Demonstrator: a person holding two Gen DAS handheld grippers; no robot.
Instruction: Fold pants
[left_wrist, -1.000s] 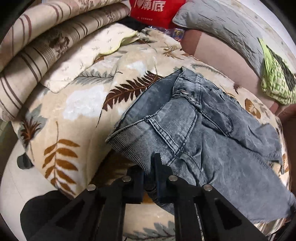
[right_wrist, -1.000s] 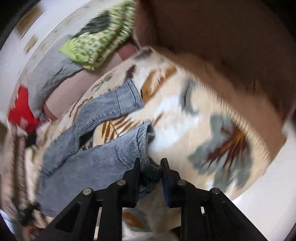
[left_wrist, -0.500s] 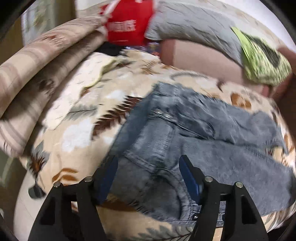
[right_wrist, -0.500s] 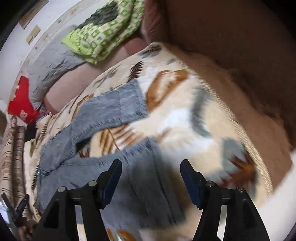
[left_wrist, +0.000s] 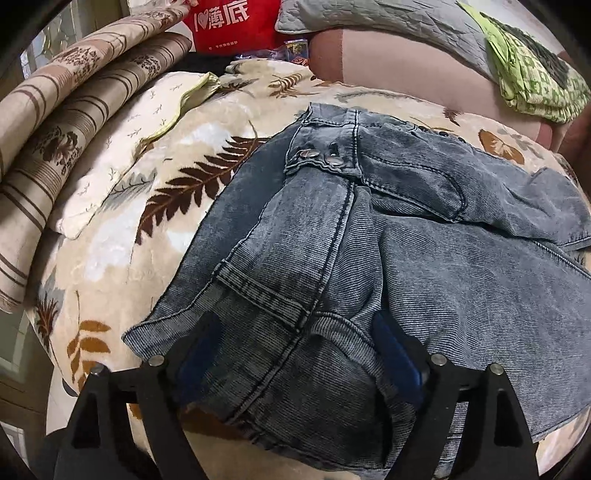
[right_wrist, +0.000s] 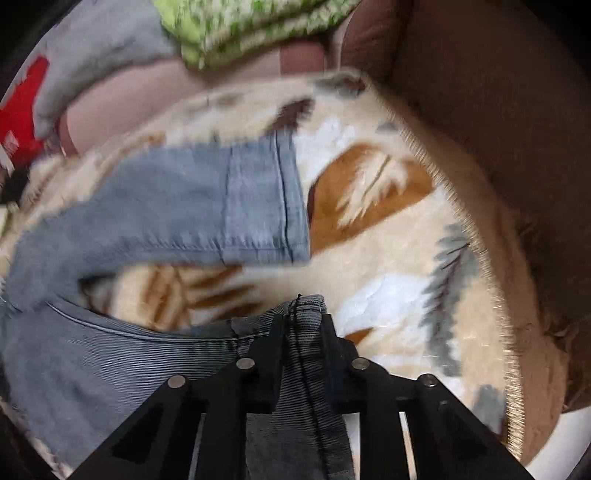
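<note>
Ahead of the tongs we see a leaf-print blanket (left_wrist: 122, 236) over the bed; beyond it lie striped folded bedding (left_wrist: 55, 140), a grey quilted pillow (left_wrist: 388, 22), a red bag (left_wrist: 232, 22) (white lettering) and green patterned cloth (left_wrist: 532, 74).

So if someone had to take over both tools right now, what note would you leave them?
Left tool: open, jaws just widened, straddling the waist end of the jeans without pinching.
Right tool: just closed on the hem of one leg; cloth is pinched between its jaws.
Jeans lie spread on the leaf-print blanket; the other leg lies apart, further up the blanket.
Done: jeans laid out, one hem gripped.
Left: probably grip the waist with the left tool, bring the legs together, then fold.
</note>
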